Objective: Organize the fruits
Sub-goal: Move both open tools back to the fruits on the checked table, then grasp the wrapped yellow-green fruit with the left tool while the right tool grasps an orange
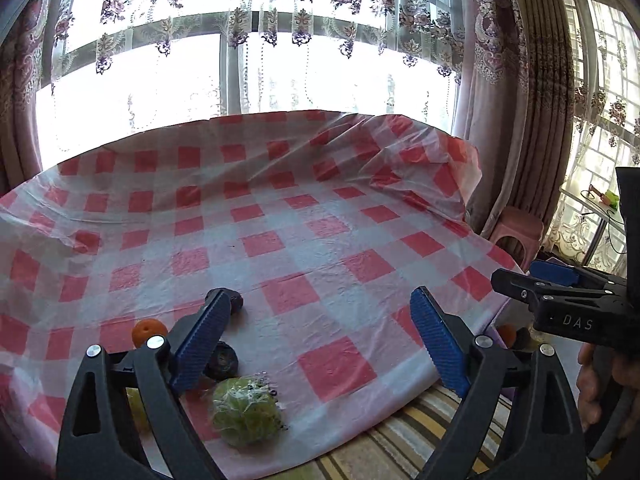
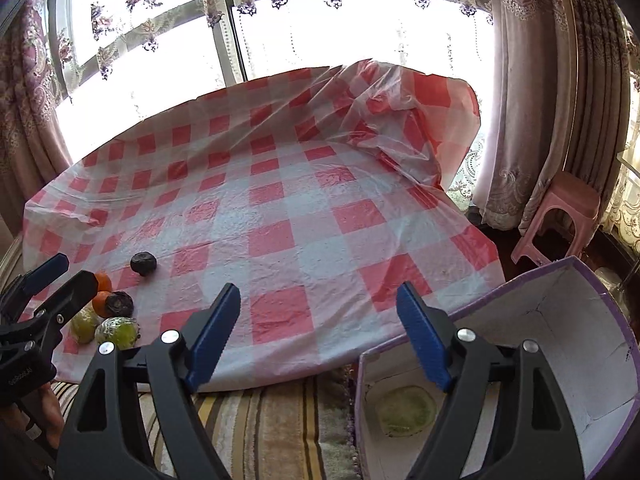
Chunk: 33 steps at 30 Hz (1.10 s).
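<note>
Wrapped green fruit (image 1: 246, 412) lies on the checked tablecloth (image 1: 320, 248) near its front edge, roundish, no clear long axis. It sits just below and inside the left gripper (image 1: 320, 344), beside the left pad; jaws spread, nothing held. Two dark fruits (image 1: 222, 358) and an orange one (image 1: 149, 332) cluster nearby. Right gripper (image 2: 320, 336) released, empty, angled down over the cloth edge; box (image 2: 560, 320) at its right holds a green fruit (image 2: 404, 410), possibly wrapped.

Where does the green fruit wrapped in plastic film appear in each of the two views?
Left wrist view: wrapped green fruit at bottom centre-left, between the open tool's fingers.
Right wrist view: same fruit at lower left, at the cloth's near edge.
Shared landmark: the dark fruit just behind it.
</note>
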Motion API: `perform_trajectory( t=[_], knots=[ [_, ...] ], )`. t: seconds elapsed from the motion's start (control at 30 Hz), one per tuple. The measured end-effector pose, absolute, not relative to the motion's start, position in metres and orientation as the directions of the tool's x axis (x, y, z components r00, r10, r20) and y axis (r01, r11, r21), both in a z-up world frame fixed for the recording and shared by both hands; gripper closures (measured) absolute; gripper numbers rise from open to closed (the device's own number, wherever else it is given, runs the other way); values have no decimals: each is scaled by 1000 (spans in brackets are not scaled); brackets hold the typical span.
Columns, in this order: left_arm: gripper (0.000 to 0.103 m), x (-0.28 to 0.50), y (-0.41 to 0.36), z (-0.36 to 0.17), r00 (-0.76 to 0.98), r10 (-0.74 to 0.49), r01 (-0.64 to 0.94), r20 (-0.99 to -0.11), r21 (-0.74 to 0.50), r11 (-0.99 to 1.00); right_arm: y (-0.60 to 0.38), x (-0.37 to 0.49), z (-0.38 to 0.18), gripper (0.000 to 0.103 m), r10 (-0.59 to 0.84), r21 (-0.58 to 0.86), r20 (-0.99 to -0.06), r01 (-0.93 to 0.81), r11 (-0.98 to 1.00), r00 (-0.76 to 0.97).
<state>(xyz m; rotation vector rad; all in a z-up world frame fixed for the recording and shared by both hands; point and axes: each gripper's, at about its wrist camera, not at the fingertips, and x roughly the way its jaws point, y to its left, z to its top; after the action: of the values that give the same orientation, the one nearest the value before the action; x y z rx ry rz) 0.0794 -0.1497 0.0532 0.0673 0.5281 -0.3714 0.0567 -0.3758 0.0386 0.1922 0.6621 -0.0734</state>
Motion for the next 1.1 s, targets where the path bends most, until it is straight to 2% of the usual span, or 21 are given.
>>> perform_trajectory(
  t=[0.13,0.43,0.77,1.1],
  knots=[
    [15,83,-118,46,792,-302,320,-530,-61,945,-352,62,40,19,24,155,-615,91,984,788],
    [15,91,-38,25,755,-232,169,-613,-160,972,-313,74,34,18,87,159,-627,18,987,774],
    [15,107,1,-11,636,-173,137,-752,-111,984,-262,92,24,16,140,110,-641,-90,990,755],
    [16,126,-4,-34,571,-132,164,-810,-45,985,-200,113,19,11,201,16,-667,-255,967,717]
  ],
)
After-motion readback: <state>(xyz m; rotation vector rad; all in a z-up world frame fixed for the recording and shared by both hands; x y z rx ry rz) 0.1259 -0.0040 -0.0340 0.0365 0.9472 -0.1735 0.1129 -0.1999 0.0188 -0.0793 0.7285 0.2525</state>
